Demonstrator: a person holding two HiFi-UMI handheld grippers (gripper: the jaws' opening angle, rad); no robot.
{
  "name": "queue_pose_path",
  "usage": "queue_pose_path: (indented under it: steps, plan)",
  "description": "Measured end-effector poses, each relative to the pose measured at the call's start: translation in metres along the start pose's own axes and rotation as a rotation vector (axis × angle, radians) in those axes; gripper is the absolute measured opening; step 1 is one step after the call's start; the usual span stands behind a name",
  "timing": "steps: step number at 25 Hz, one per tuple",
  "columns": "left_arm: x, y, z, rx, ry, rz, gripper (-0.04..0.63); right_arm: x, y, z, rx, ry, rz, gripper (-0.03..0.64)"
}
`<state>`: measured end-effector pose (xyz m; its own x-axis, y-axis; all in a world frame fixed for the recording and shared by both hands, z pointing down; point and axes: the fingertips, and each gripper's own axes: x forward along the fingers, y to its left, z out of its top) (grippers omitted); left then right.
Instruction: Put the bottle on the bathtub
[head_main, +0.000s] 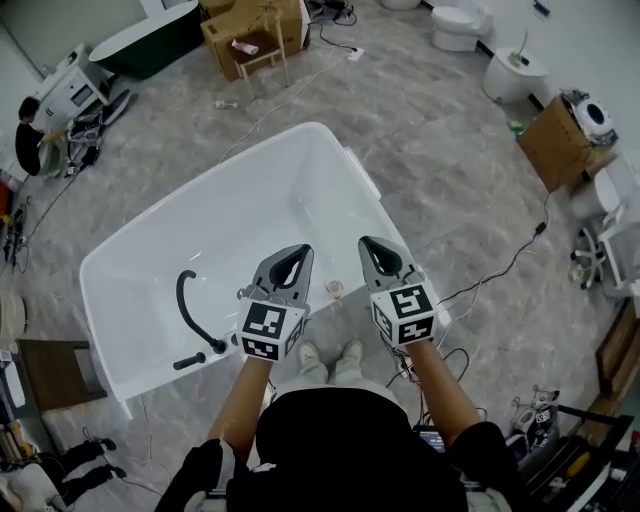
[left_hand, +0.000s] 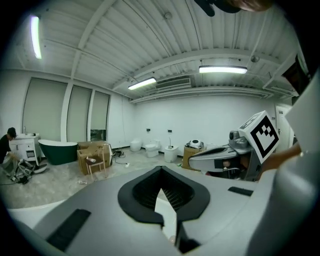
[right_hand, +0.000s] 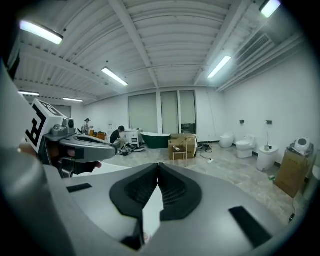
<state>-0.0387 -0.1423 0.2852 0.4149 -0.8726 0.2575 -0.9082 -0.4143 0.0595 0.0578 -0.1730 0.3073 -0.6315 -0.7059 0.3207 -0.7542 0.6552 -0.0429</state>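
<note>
Left gripper (head_main: 300, 250) and right gripper (head_main: 368, 243) are closed and empty. Lift them clear of the small pinkish bottle (head_main: 334, 288), apparently on the white bathtub's (head_main: 200, 230) rim.

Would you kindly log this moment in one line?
left gripper: shut, empty | right gripper: shut, empty | bottle: on bathtub rim

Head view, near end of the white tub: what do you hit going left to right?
black faucet → left gripper → bottle → right gripper
</note>
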Motion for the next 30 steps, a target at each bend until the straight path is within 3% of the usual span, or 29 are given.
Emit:
queue_pose_path:
  steps: [7, 16, 22, 30]
  plan:
    - [-0.028, -0.012, 0.058, 0.043, -0.077, 0.002, 0.012, -0.038, 0.007, 0.066, -0.011, -0.111, -0.021, 0.023]
    - [-0.053, -0.029, 0.119, 0.122, -0.195, 0.002, 0.012, -0.073, 0.012, 0.120, -0.049, -0.218, -0.026, 0.023]
    - [-0.064, -0.043, 0.147, 0.174, -0.262, 0.000, 0.012, -0.087, 0.011, 0.137, -0.072, -0.265, -0.030, 0.023]
    - [-0.075, -0.037, 0.150, 0.211, -0.270, 0.014, 0.012, -0.085, 0.024, 0.141, -0.073, -0.274, -0.025, 0.023]
